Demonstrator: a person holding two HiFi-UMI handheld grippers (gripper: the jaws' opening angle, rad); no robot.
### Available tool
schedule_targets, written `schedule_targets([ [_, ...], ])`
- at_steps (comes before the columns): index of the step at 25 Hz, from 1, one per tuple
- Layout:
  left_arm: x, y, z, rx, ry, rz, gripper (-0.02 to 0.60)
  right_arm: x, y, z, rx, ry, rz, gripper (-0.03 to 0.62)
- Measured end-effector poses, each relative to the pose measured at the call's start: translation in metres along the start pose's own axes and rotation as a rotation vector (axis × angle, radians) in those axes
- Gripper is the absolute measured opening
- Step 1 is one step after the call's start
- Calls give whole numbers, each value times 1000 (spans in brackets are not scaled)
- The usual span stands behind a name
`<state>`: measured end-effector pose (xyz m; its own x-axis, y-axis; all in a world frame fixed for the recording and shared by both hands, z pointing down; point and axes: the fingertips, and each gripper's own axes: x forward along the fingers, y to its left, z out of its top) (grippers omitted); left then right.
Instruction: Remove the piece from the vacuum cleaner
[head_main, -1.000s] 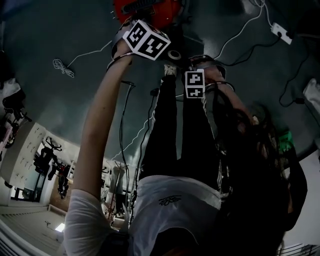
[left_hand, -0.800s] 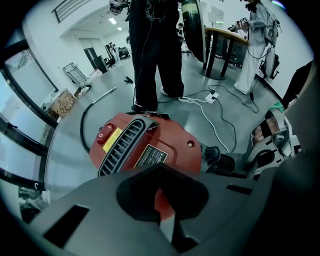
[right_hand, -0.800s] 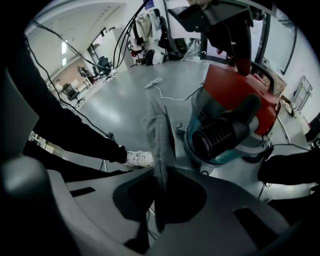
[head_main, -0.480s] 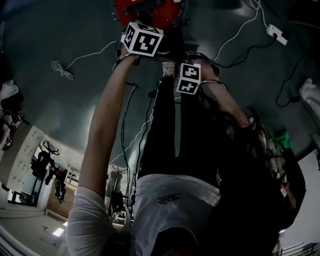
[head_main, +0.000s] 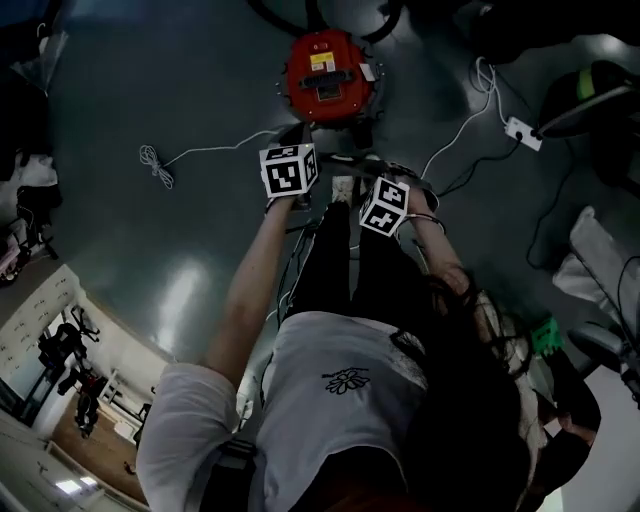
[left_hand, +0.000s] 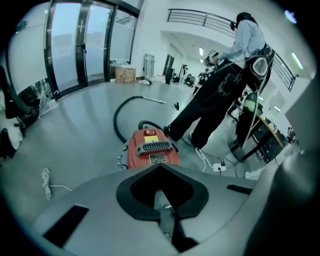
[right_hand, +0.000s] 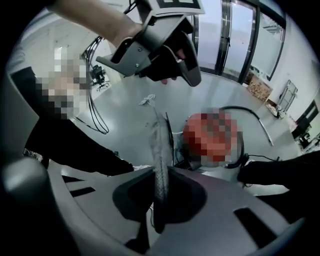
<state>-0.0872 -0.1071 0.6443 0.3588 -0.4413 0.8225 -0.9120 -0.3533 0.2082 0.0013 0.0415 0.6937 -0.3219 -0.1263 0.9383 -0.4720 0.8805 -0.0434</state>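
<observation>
Two grippers are held out ahead of a standing person, low over the grey floor (head_main: 150, 90). The left gripper (left_hand: 161, 204) is seen with its fingers (left_hand: 163, 212) clenched together, and nothing is caught between them. The right gripper (right_hand: 158, 150) is likewise closed, its textured fingers (right_hand: 160, 172) pressed flat against each other with nothing between. In the right gripper view, the left gripper is seen above and beyond these fingers, gripped by a hand (right_hand: 167, 52). The red vacuum cleaner (head_main: 325, 75) is set on the floor just beyond both grippers, touched by neither. A black hose (left_hand: 120, 112) is curved away from its far end. A white cable (head_main: 155, 160) is coiled on the floor well off to the left of the vacuum cleaner, and a white power strip (head_main: 522, 131) is seen to the right. A second person (left_hand: 225, 90) is seen standing past the vacuum cleaner.
</observation>
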Motion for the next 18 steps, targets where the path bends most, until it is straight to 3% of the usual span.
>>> schedule_targets([
  [3,-59,-11,22,-41,-60,-25,3,-54,-14,26,64,-45,-63,25],
  [5,-99,-24,45,-24,-106,-40,3,-102,-31,47,152,-122,-125,25],
  [8,-158,-42,95,2,-261,-53,3,-180,-68,79,230,-262,-269,25],
  [13,-260,-62,153,88,-508,-83,3,-302,-93,141,242,-493,-470,25],
  [18,-323,-84,224,88,-760,-102,3,-413,-117,189,187,-712,-658,25],
])
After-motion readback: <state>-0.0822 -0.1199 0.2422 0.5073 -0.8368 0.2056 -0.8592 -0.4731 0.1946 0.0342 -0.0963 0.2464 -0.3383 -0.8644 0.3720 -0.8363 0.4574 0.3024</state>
